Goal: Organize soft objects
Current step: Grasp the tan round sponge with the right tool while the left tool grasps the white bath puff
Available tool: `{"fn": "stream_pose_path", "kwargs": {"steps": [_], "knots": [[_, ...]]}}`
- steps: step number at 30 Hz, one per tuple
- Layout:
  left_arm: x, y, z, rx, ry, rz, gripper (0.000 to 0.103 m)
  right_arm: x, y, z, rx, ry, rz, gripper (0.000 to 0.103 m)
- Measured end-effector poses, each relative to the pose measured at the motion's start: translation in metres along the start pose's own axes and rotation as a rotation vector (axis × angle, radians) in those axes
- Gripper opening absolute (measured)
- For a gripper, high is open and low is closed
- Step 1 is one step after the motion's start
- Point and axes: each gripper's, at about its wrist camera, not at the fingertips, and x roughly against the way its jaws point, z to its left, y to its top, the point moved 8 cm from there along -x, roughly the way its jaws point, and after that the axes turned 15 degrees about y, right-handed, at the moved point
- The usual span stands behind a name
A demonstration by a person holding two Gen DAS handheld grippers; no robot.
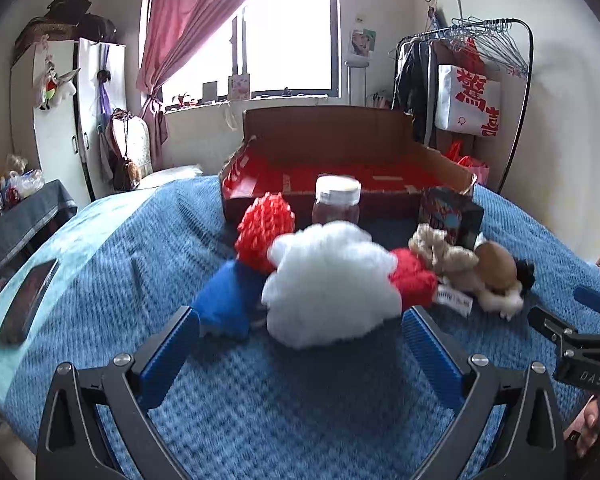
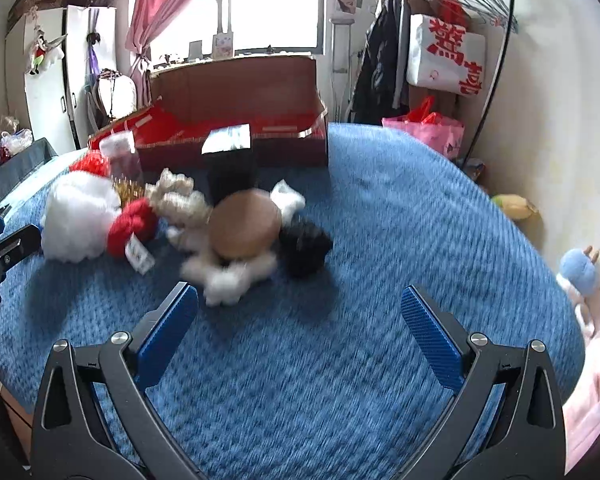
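Note:
A pile of soft things lies on the blue bedspread (image 1: 300, 392): a white stuffing wad (image 1: 328, 284), a blue cloth (image 1: 227, 300), a red knobbly ball (image 1: 263, 228), red yarn (image 1: 414, 274), a beige plush (image 1: 444, 252) and a brown round cushion (image 1: 496, 266). My left gripper (image 1: 300, 340) is open, just short of the white wad. My right gripper (image 2: 300, 320) is open over bare bedspread (image 2: 380, 220), with the brown cushion (image 2: 245, 224), white fluff (image 2: 227, 276) and a black yarn ball (image 2: 304, 246) just beyond its left finger.
An open red cardboard box (image 1: 340, 160) stands behind the pile, with a lidded jar (image 1: 337, 200) and a dark box (image 1: 450, 216) in front of it. A phone (image 1: 27, 304) lies at the bed's left. A clothes rack (image 2: 460, 40) stands at the right wall. A blue plush (image 2: 580, 272) lies at the bed's right edge.

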Motion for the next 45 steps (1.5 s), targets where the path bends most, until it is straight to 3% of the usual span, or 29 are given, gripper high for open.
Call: {"fn": "stream_pose_path", "kwargs": {"steps": [8,15,18,21,23,25,31,45], "knots": [[-0.019,0.024,-0.011,-0.025,-0.066,0.032,0.103,-0.025,0.033,0.005,0.107,0.066,0.047,0.103],[-0.038,0.028,-0.025,-0.071,-0.11,0.08,0.103,-0.051,0.039,0.017,0.202,0.107,0.131,0.103],[-0.044,0.028,-0.031,-0.087,-0.111,0.096,0.098,-0.058,0.038,0.018,0.226,0.111,0.154,0.098],[-0.05,0.028,-0.035,-0.1,-0.121,0.114,0.09,-0.064,0.034,0.021,0.234,0.129,0.18,0.078],[-0.054,0.026,-0.038,-0.11,-0.138,0.129,0.084,-0.069,0.031,0.021,0.23,0.146,0.2,0.057],[-0.057,0.022,-0.042,-0.12,-0.154,0.146,0.075,-0.069,0.03,0.022,0.228,0.156,0.201,0.049],[-0.053,0.02,-0.043,-0.121,-0.162,0.132,0.058,-0.057,0.031,0.024,0.204,0.192,0.164,0.044],[-0.032,0.022,-0.033,-0.097,-0.181,0.118,0.052,-0.039,0.034,0.031,0.178,0.214,0.123,0.044]]}}
